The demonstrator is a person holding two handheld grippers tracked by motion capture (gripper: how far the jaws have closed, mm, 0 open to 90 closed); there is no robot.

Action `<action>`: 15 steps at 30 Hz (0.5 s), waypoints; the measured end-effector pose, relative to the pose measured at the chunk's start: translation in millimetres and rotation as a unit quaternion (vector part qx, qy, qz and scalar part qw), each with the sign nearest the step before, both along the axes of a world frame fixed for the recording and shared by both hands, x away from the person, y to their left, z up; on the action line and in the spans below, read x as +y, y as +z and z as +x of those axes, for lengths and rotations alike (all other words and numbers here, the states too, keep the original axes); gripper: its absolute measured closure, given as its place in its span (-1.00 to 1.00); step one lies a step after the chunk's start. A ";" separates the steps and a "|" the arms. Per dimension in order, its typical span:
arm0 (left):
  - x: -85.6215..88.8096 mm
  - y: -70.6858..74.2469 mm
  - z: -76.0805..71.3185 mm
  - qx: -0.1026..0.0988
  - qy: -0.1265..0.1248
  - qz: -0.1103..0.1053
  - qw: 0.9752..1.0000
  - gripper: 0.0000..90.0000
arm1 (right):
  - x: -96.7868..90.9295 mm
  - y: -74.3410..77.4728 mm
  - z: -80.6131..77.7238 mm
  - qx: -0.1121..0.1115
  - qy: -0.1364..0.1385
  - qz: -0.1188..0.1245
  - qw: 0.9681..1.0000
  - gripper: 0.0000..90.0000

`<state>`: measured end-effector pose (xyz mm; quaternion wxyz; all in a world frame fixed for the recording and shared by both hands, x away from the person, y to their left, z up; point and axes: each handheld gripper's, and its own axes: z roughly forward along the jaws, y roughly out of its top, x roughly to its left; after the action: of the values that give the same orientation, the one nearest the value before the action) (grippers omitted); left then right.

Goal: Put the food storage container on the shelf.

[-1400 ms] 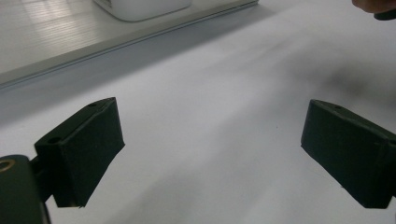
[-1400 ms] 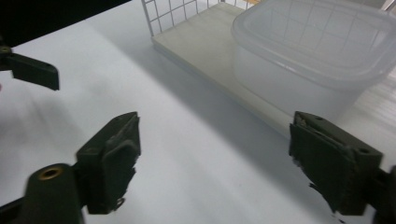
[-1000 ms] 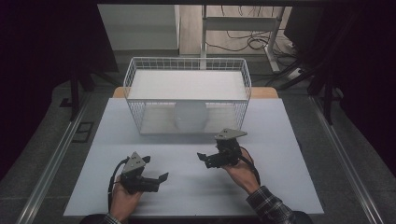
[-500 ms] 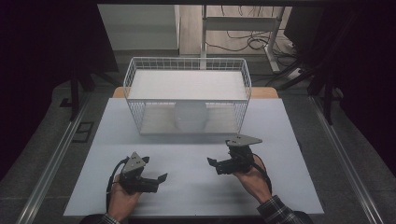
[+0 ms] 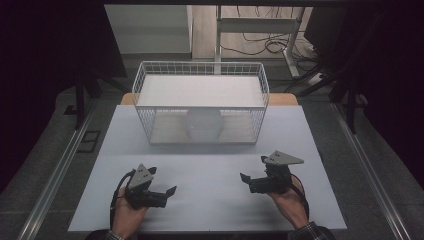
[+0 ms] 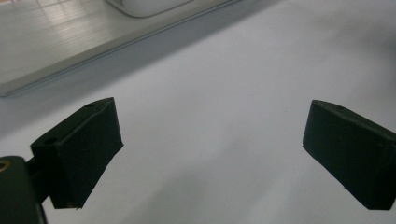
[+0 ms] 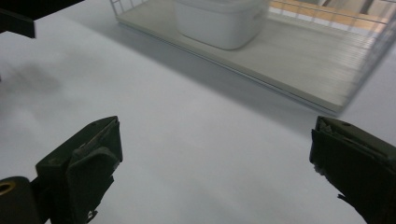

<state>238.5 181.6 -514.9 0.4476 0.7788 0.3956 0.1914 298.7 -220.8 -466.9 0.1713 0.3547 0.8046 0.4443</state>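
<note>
White container inside wire basket, on its lower shelf, at far side of table. Left gripper and right gripper near front edge, well apart, both with jaws wide open, holding nothing.

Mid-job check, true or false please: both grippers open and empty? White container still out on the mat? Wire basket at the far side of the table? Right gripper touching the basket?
1. Left gripper and right gripper are open and empty. True.
2. The white container stands on the bare mat. False: it stands inside the wire basket.
3. The wire basket stands at the table's far side. True.
4. The right gripper touches the basket. False: it is well short of it.
</note>
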 end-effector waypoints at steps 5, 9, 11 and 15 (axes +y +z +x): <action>6.4 0.2 -5.0 -0.001 0.010 0.002 1.000 -0.92 | -15.4 -2.8 -8.6 -0.005 -0.019 -0.005 1.000 -0.96; 10.8 -0.6 -9.3 0.000 0.016 0.003 1.000 -0.93 | -25.2 -5.6 -14.7 -0.006 -0.031 -0.004 0.999 -0.96; 12.6 -1.7 -11.6 0.000 0.018 0.003 1.000 -0.93 | -30.3 -8.2 -18.1 -0.007 -0.036 -0.002 0.999 -0.97; 15.3 -4.5 -14.3 0.005 0.024 0.008 1.000 -0.95 | -36.9 -15.4 -23.1 -0.004 -0.047 -0.011 0.999 -0.99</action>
<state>224.3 196.9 -519.5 0.4346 0.7738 0.4148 0.2009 275.6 -257.7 -482.3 0.1989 0.3883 0.7916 0.4279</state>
